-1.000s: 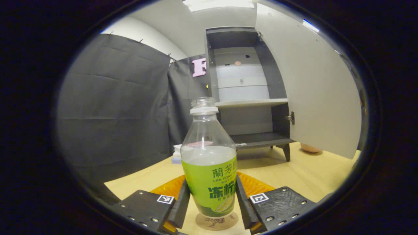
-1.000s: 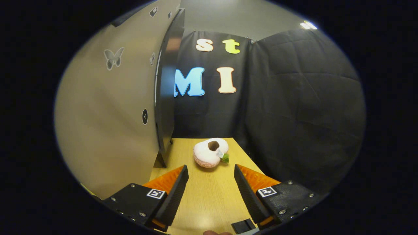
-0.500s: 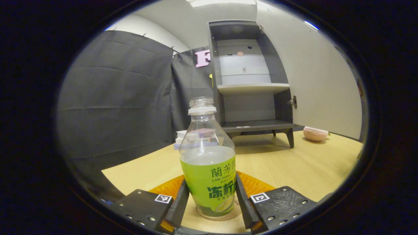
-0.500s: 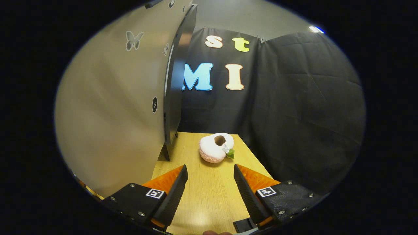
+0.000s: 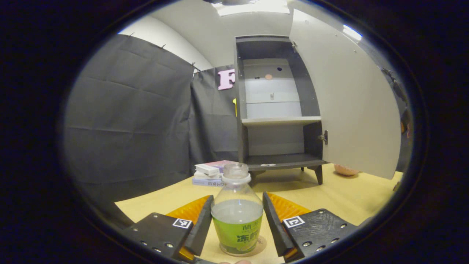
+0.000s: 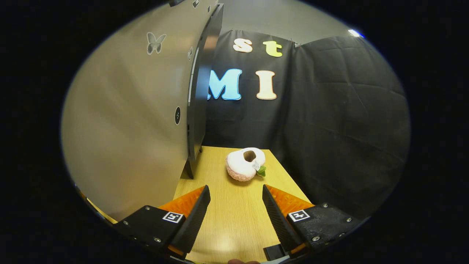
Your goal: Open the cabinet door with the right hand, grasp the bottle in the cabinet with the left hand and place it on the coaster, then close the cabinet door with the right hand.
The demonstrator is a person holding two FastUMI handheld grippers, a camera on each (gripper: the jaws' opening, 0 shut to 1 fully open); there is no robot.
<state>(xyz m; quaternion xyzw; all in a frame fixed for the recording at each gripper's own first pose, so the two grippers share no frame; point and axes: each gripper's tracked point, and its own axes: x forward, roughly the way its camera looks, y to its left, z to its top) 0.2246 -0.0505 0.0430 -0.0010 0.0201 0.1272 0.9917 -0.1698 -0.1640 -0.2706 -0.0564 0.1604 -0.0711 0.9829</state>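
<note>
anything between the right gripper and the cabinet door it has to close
Nothing visible. The right gripper is open over bare table, with the open door just to its left. The plush toy lies ahead, off to the side.

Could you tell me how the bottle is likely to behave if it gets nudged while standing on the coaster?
The bottle is tall and narrow on a small coaster, so it probably tips easily. It looks only part full, so likely light. With no cap visible, a tip would probably spill.
</note>
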